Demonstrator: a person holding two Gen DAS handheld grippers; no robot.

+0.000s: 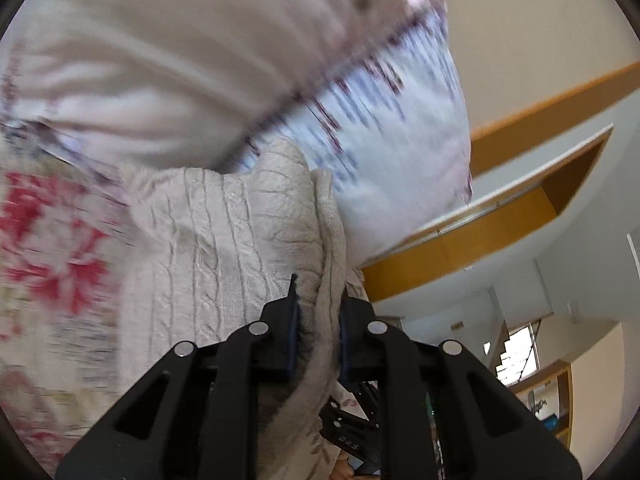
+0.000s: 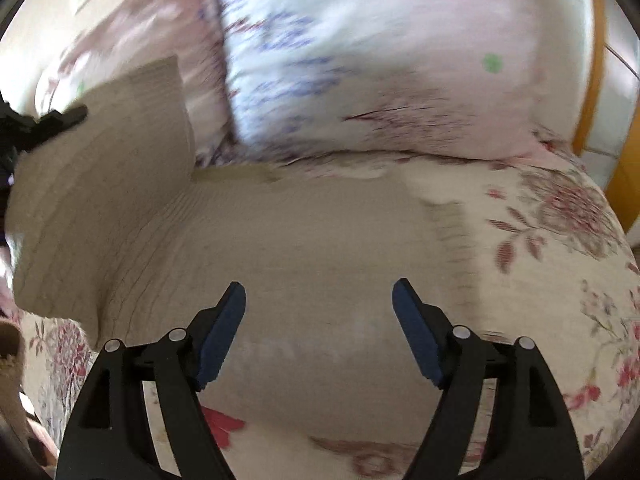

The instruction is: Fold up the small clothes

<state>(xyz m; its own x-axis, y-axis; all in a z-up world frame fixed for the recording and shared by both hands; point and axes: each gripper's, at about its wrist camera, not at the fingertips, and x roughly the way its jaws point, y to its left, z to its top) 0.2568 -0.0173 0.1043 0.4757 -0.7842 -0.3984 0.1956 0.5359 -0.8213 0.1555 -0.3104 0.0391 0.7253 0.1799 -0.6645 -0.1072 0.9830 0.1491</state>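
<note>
A beige cable-knit sweater lies spread on a floral bedspread. My left gripper is shut on a bunched edge of the sweater, with knit fabric pinched between its blue pads. In the right wrist view that lifted part of the sweater stands raised at the left, held up by the left gripper, which shows only as a dark shape there. My right gripper hovers over the sweater's flat body with its jaws wide apart and nothing between them. Both views are blurred by motion.
A large pillow with a blue and purple flower print lies against the head of the bed, just beyond the sweater. Another pale pink pillow sits beside it. A wooden bed frame and a room with shelves lie to the right.
</note>
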